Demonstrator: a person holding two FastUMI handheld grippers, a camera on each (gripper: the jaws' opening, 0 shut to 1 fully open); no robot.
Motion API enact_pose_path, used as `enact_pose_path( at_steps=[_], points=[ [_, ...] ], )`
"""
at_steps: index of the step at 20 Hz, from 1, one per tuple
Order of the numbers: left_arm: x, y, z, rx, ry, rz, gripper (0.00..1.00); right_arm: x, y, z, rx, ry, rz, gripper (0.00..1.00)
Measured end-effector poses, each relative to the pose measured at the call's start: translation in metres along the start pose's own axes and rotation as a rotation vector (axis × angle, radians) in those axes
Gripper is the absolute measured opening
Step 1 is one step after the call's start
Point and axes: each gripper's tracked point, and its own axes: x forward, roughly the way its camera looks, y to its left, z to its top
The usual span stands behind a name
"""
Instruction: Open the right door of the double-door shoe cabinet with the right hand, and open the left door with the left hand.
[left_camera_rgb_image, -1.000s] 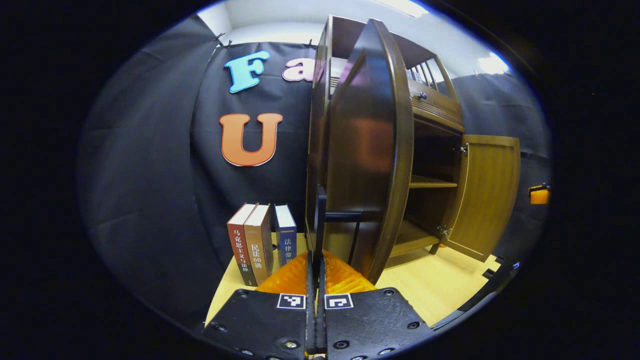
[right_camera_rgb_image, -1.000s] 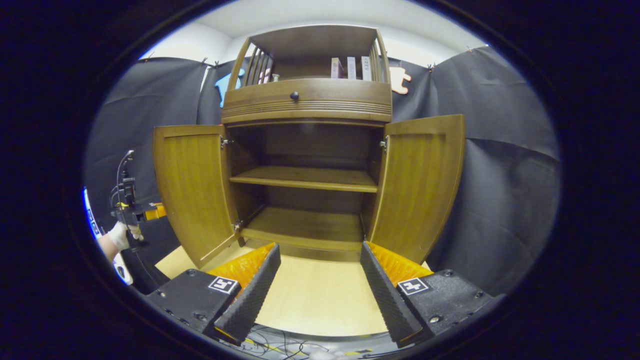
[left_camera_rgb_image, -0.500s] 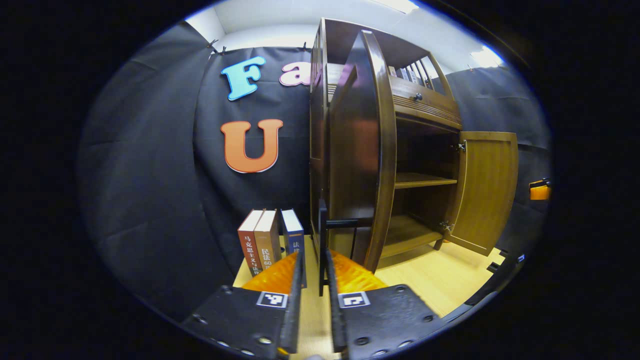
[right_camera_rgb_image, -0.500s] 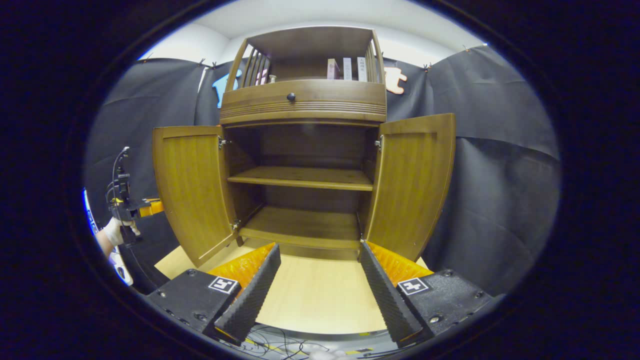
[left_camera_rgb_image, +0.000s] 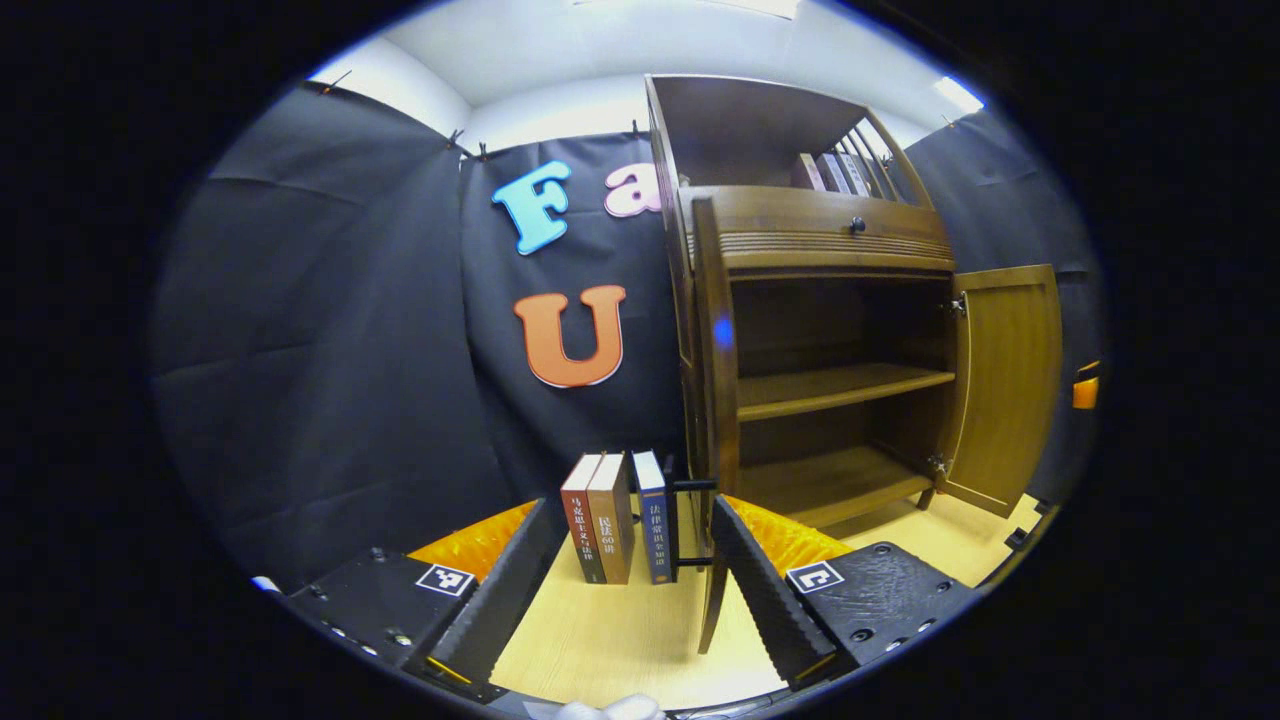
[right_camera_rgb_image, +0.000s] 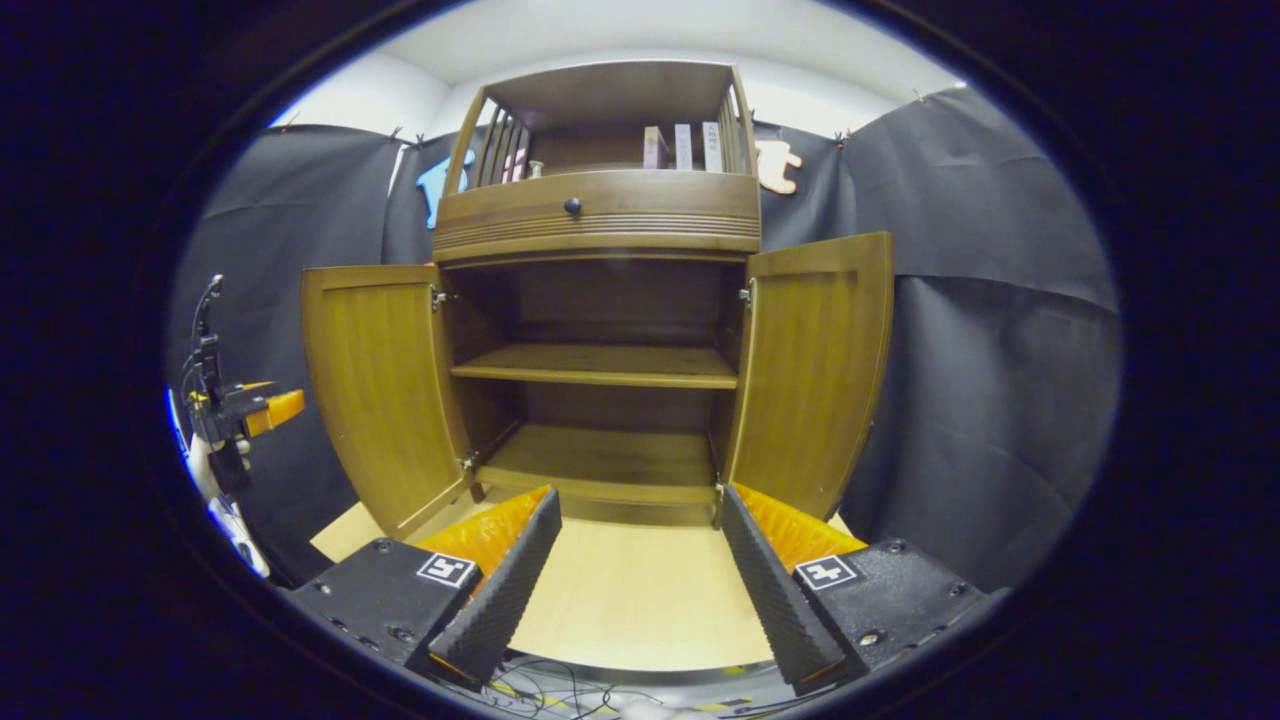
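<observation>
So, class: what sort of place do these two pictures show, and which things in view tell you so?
Probably a staged recording booth, not a lived-in home: black cloth walls hang around a wooden shoe cabinet with both doors open, and three books stand on the pale wooden floor.

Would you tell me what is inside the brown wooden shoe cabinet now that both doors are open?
The brown wooden shoe cabinet holds two bare wooden shelves; its closed top drawer hides anything within.

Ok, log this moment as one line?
brown wooden shoe cabinet | left door open | right door open | left tool open, free | right tool open, free
</observation>
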Motion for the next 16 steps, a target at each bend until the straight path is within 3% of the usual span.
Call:
enact_pose_path(
  at_steps=[3, 6, 10, 16],
  points=[
    [-0.022, -0.027, 0.021, -0.005, -0.022, 0.046, 0.96, 0.006, -0.01, 0.005, 0.001, -0.01, 0.017, 1.0],
    [-0.036, -0.071, 0.037, -0.017, -0.029, 0.032, 1.0, 0.009, -0.024, 0.01, 0.004, -0.015, 0.025, 1.0],
    [-0.042, -0.125, 0.047, -0.061, -0.02, 0.006, 0.96, 0.011, -0.044, 0.015, 0.004, -0.019, 0.024, 1.0],
    [-0.046, -0.189, 0.032, -0.034, 0.025, -0.049, 0.96, 0.013, -0.062, 0.02, 0.016, -0.03, 0.006, 1.0]
  ],
)
